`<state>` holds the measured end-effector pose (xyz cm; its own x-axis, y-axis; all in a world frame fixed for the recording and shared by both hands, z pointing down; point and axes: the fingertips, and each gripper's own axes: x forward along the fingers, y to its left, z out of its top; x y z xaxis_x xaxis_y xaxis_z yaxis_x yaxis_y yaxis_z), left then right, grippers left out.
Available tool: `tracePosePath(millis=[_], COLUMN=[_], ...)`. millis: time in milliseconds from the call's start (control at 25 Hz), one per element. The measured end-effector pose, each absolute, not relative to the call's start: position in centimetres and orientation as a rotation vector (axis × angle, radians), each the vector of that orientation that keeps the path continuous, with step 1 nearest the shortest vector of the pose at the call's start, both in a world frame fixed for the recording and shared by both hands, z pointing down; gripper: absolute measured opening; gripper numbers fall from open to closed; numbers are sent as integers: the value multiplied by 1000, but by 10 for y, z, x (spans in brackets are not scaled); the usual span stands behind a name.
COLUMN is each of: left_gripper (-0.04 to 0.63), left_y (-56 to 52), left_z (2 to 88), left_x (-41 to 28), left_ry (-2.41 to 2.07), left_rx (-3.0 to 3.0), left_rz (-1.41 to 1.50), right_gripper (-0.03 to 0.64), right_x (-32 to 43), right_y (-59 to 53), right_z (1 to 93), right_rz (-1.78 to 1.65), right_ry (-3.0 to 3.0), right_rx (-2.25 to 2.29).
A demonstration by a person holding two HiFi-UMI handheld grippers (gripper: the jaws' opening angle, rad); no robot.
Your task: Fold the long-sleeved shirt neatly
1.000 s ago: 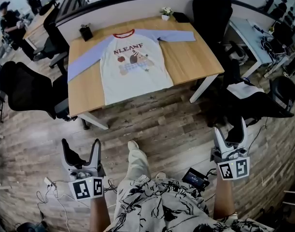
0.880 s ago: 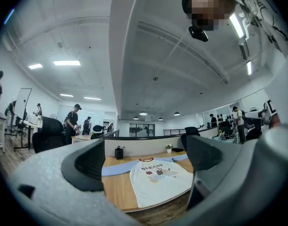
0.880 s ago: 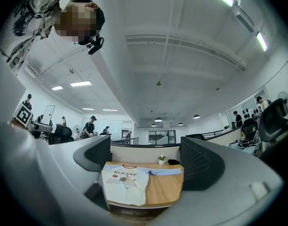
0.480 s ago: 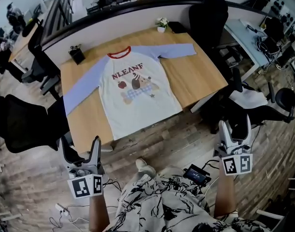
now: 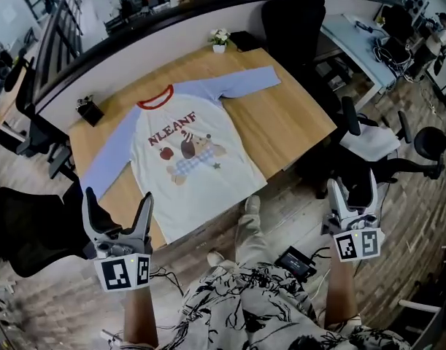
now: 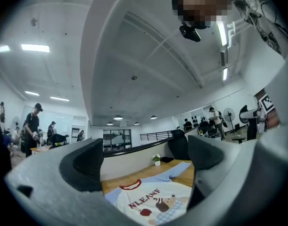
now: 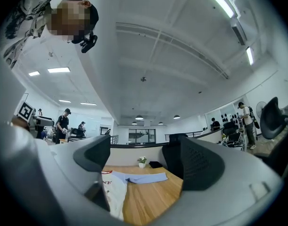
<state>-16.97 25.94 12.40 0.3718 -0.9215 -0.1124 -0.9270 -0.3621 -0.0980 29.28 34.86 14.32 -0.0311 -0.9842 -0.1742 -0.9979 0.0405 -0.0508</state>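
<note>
The long-sleeved shirt [image 5: 186, 159] lies flat and face up on the wooden table [image 5: 295, 115], with its red collar toward the table's far edge and its hem along the near edge. Both pale blue sleeves are spread out. One runs toward the table's far right corner, and the other slants down toward its left side. The white front carries a cartoon print under red letters (they read NLEANF).

The left gripper [image 5: 117, 204] is held off the table, just in front of its near left corner. Its jaws are wide apart with nothing between them, and its own view shows only the shirt and table beyond the gap. The right gripper [image 5: 350, 192] hangs off the table's near right side, over the wooden floor [image 5: 295, 217] and well apart from the shirt, its jaws likewise spread and empty.

At the table's far edge stands a small potted plant [image 5: 220, 38] with a flat black thing [image 5: 246, 41] just beside it. A small black holder [image 5: 87, 110] sits near the far left corner. A black office chair [image 5: 295, 13] stands behind the table's far right end.
</note>
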Motion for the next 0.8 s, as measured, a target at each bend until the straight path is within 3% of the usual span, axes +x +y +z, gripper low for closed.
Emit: tracePosePath(millis=[480, 800], left_gripper=[552, 554], left_y=[41, -102], left_z=[86, 167], left_x=[45, 220], left_ry=[1312, 850], left_rx=[-2582, -2742], left_rz=[-127, -470], right_gripper=[457, 456], right_x=[417, 457], right_y=[144, 9], right_z=[174, 256], right_rz=[86, -168], right_ry=[2240, 2350], right_rx=[-2025, -1998])
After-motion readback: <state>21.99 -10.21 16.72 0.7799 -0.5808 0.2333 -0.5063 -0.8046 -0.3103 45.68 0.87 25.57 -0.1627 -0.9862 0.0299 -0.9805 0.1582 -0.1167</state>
